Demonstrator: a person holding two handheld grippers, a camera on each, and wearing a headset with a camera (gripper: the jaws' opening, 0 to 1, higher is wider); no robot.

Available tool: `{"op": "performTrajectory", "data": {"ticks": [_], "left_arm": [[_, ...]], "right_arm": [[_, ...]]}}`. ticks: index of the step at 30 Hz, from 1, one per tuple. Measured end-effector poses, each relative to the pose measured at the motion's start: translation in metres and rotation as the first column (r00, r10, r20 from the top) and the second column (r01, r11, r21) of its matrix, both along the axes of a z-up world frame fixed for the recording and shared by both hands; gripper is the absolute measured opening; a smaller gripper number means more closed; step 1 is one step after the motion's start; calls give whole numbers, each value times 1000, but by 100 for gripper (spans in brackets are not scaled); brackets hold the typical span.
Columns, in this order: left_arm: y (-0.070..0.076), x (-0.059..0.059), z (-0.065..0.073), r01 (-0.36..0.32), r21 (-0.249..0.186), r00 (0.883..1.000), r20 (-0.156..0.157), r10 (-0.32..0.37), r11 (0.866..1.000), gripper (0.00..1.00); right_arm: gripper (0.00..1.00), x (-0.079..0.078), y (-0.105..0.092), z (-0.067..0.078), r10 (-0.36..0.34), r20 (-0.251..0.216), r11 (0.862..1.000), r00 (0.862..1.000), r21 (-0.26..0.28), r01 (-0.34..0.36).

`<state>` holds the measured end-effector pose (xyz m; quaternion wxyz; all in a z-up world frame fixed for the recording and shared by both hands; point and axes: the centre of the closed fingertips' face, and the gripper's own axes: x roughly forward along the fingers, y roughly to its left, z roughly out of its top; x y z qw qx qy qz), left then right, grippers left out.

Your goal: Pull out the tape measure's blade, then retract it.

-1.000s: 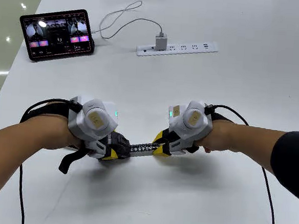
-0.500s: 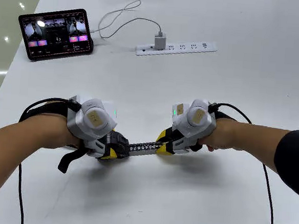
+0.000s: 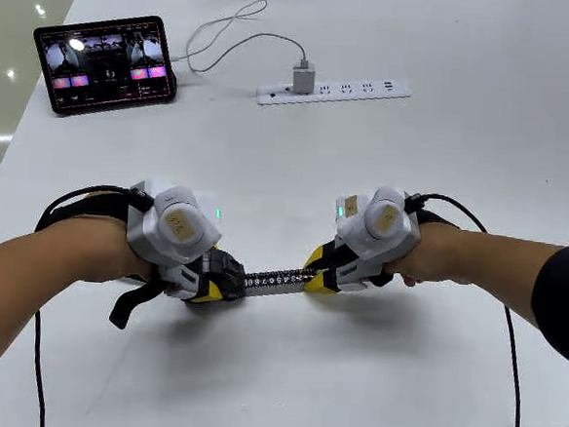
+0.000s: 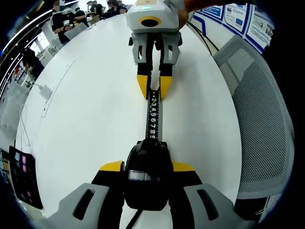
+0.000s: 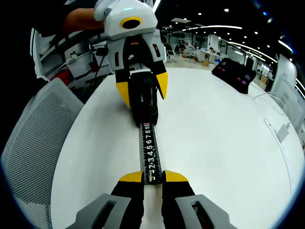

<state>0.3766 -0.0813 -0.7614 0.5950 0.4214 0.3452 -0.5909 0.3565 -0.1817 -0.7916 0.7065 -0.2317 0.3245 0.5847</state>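
Left gripper (image 3: 209, 284) jaws clamp the case (image 4: 147, 176), near the table's (image 3: 351, 375) front edge. Right gripper (image 5: 152, 177) jaws pinch the blade (image 3: 278, 280) tip. Bare tabletop lies beyond both.

On the one worktop (image 3: 401, 359) there are two grippers, the left gripper (image 3: 211, 285) and the right gripper (image 3: 316, 274). There is also one tape measure (image 3: 226, 270) with one blade (image 3: 275, 280), one tablet (image 3: 105, 62), one power strip (image 3: 337, 90), one charger (image 3: 304, 78) and one white cable (image 3: 229, 36). One mesh chair (image 4: 259, 109) stands beside the worktop.

White workbench (image 3: 463, 167), grey mesh chair (image 4: 259, 119), ceiling lights (image 5: 226, 9)
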Motion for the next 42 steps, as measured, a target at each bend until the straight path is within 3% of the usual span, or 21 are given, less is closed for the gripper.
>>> {"op": "performTrajectory", "data": {"ticks": [42], "left_arm": [[-1, 0, -1, 0, -7, 1000, -3, 0, 1000, 30]], "right_arm": [[9, -2, -21, -1, -13, -6, 1000, 1000, -11, 13]]}}
